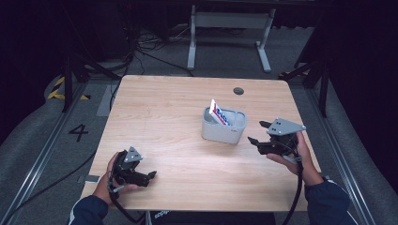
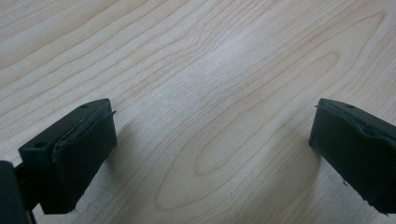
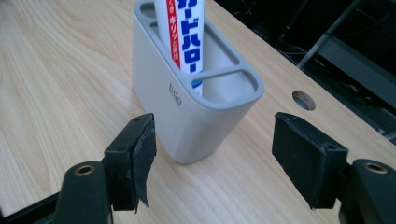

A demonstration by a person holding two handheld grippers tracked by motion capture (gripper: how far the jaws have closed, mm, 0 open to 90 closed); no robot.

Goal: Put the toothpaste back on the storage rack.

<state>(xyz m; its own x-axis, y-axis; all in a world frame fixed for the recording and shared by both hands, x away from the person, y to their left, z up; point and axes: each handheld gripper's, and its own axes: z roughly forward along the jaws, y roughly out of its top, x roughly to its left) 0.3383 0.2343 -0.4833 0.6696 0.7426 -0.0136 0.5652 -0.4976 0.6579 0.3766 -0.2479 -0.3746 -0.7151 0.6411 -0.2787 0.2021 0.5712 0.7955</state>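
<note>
A grey compartmented holder (image 1: 224, 125) stands right of the middle of the wooden table (image 1: 164, 108). A white toothpaste tube (image 1: 219, 114) with red and blue print leans in it. My right gripper (image 1: 259, 132) hovers just right of the holder, open and pointing at it. In the right gripper view the holder (image 3: 187, 116) and the tube (image 3: 184, 37) stand just beyond the jaws, and the right gripper (image 3: 215, 154) has nothing between its pads. Near the front left edge my left gripper (image 1: 151, 176) rests low. In its own view the left gripper (image 2: 210, 144) is wide open over bare wood.
A round cable hole (image 1: 238, 90) sits in the table near the far edge, behind the holder. A white desk frame (image 1: 230, 28) and cables stand on the floor beyond the table. A sleeved forearm (image 1: 328, 199) comes in at the front right.
</note>
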